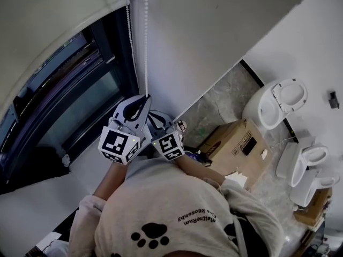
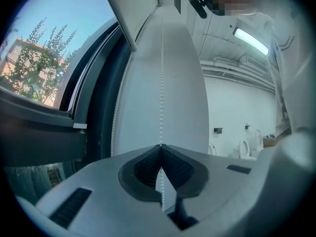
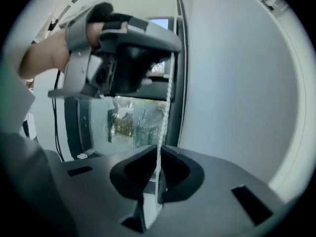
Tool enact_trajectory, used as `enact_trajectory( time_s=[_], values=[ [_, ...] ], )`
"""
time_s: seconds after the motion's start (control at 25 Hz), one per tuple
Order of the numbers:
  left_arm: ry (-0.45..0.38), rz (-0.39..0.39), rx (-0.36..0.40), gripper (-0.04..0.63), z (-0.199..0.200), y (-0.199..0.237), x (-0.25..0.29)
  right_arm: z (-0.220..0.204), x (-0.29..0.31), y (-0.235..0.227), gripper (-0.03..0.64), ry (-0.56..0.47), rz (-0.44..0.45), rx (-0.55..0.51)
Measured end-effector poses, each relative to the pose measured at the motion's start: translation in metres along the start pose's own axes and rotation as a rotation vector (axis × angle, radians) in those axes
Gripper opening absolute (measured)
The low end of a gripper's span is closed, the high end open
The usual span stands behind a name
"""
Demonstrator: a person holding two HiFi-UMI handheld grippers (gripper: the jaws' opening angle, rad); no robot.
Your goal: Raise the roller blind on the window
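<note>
Right, off to the side sit pale toilets point(image 1: 280, 105) and a cardboard box point(image 1: 236, 143) on a stone floor, well apart from the action. The person's shirt fills the bottom of the head view. A white wall point(image 1: 214, 36) runs beside the dark-framed window point(image 1: 69, 90), with trees point(image 2: 34, 58) and blue sky outside.

Up top, the blind point(image 1: 43, 15) is pale and covers the upper glass, while the dark panes below it are exposed. Its chain point(image 1: 146, 47) point(image 2: 161, 83) point(image 3: 165, 112) is a thin string of white beads hanging taut against the wall, just beside the frame. A second strand point(image 1: 128, 20) hangs nearer the window.

Both tools are on that one strand. The left gripper point(image 1: 143, 101) point(image 2: 160, 147) has its fingers clenched, with the beads running straight through the closed tips. The right gripper point(image 3: 158, 152) is clamped on the chain too, lower down. Its view looks up the strand to the left gripper holding just above, the two close together.
</note>
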State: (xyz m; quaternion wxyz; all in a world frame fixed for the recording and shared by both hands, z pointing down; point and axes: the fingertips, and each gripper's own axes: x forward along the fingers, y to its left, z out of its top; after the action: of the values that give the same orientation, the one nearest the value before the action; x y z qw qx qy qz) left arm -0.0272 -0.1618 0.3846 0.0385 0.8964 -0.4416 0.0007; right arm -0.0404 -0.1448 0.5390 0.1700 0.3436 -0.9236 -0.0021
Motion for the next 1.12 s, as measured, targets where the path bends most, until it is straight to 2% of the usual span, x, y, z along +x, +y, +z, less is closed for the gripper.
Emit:
enact_trajectory(
  time_s=[0.08,0.16,0.2,0.4,0.72,1.12],
  values=[
    [-0.005,-0.009,-0.003,0.008,0.000,0.000,0.001,0.028,-0.018,-0.003,0.017,-0.052,-0.006,0.004],
    [-0.008,-0.016,-0.007,0.008,0.001,0.001,0.002,0.058,-0.036,-0.010,0.086,-0.095,-0.020,0.051],
    [-0.009,-0.019,-0.008,0.008,0.000,0.002,0.002,0.072,-0.046,-0.014,0.095,-0.106,-0.030,0.078],
    [-0.017,-0.028,-0.016,0.008,0.000,0.004,0.000,0.136,-0.087,-0.035,0.097,-0.163,-0.091,0.138],
    [-0.021,-0.038,-0.004,0.008,-0.001,0.000,-0.008,0.222,-0.091,-0.039,0.098,-0.242,-0.074,0.131],
    [-0.026,-0.059,-0.017,0.008,-0.001,-0.010,-0.011,0.295,-0.089,-0.047,0.097,-0.358,-0.072,0.080]
  ],
)
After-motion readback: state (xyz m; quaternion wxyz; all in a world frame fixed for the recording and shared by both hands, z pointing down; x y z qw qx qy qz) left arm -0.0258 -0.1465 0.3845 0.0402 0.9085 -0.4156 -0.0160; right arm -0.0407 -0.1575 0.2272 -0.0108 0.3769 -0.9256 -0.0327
